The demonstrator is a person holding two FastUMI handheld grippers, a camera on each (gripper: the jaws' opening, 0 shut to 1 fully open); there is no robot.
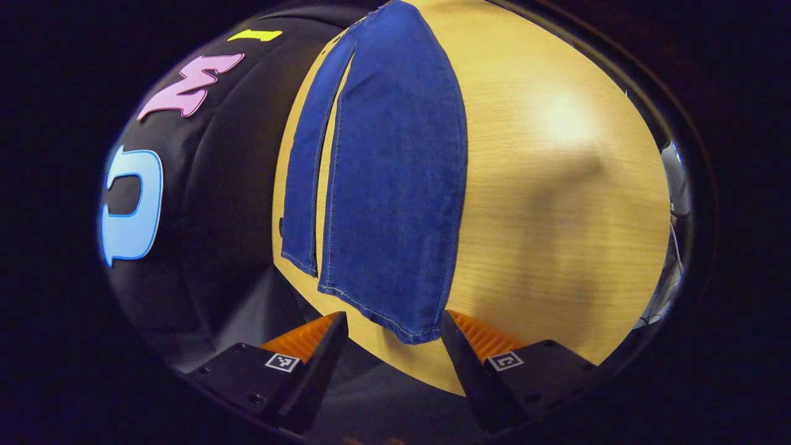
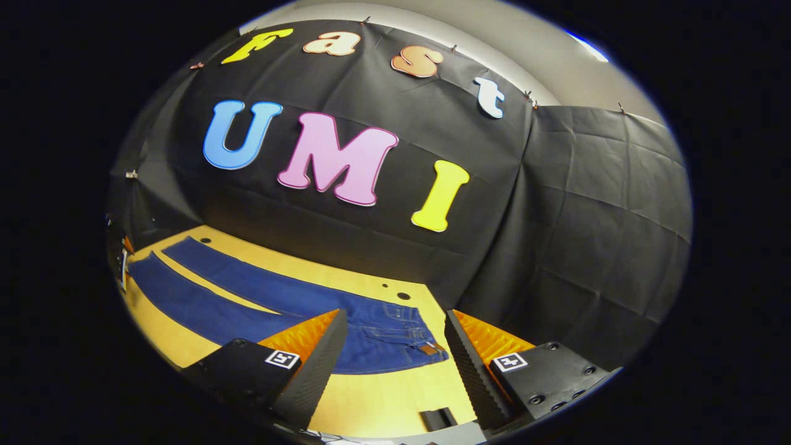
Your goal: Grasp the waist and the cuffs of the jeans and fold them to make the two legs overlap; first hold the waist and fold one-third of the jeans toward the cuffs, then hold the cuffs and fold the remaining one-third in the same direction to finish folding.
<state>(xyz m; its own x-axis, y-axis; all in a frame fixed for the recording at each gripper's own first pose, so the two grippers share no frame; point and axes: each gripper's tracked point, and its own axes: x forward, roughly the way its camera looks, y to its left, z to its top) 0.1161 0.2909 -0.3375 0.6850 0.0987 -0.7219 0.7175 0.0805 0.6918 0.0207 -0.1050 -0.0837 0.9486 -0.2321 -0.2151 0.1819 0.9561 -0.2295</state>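
Both grippers spread wide over flat jeans, nothing grasped.

The left gripper (image 1: 392, 337) hangs with its fingers parted just above a leg cuff (image 1: 395, 321) of the blue jeans (image 1: 395, 173), whose legs run lengthwise straight ahead of it across the wooden table (image 1: 556, 204). The right gripper (image 2: 392, 349) is equally unclenched, with the waist (image 2: 401, 337) just ahead between its fingers, the legs trailing off to its left. Each gripper is nearer its own end.

table (image 1: 556, 185): broad bare wood beside the jeans (image 1: 395, 185), open to pass | left gripper (image 1: 393, 337): fingers spread, near cuff hem between them, nothing in the way | right gripper (image 2: 392, 352): fingers apart, waist ahead, unobstructed | far edge: booth wall close behind
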